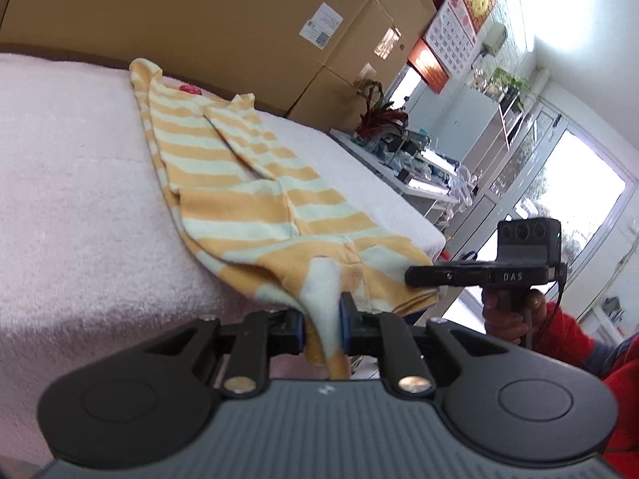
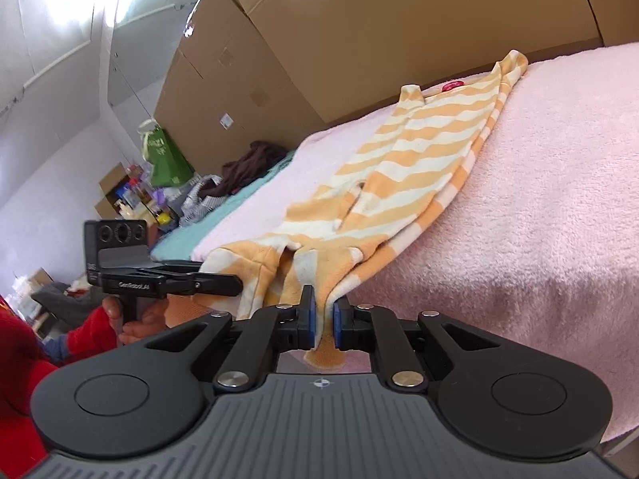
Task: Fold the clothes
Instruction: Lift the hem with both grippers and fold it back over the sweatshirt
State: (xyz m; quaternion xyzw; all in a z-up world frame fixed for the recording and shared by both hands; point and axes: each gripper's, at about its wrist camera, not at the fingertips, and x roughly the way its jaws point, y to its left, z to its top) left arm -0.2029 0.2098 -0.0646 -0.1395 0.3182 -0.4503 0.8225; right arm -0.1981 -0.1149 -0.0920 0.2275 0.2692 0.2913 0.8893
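In my left wrist view, my left gripper (image 1: 322,325) sits low in the middle of the frame, its blue pads squeezed onto a pale fold of the striped garment (image 1: 255,195), so it is clamped on cloth with only a narrow gap. The garment, orange and cream in stripes, runs from that grip up toward the upper left of the frame, lying long and partly folded on the pink blanket (image 1: 72,183). A small red spot (image 1: 189,88) shows at its far end. At the right of the frame my right gripper (image 1: 415,277) comes in sideways, its tip touching the garment's near edge, with my hand (image 1: 507,311) and red sleeve (image 1: 575,339) behind it. Cardboard boxes (image 1: 239,20) fill the top of the frame.

In my right wrist view, my right gripper (image 2: 324,321) is low in the middle, pads pinched on an orange hem of the striped garment (image 2: 411,167), which stretches toward the upper right across the pink blanket (image 2: 539,199). My left gripper (image 2: 235,285) shows at the left of the frame, its tip against the garment's edge. Both grips are at the garment's near end, just beside each other, at the blanket's edge
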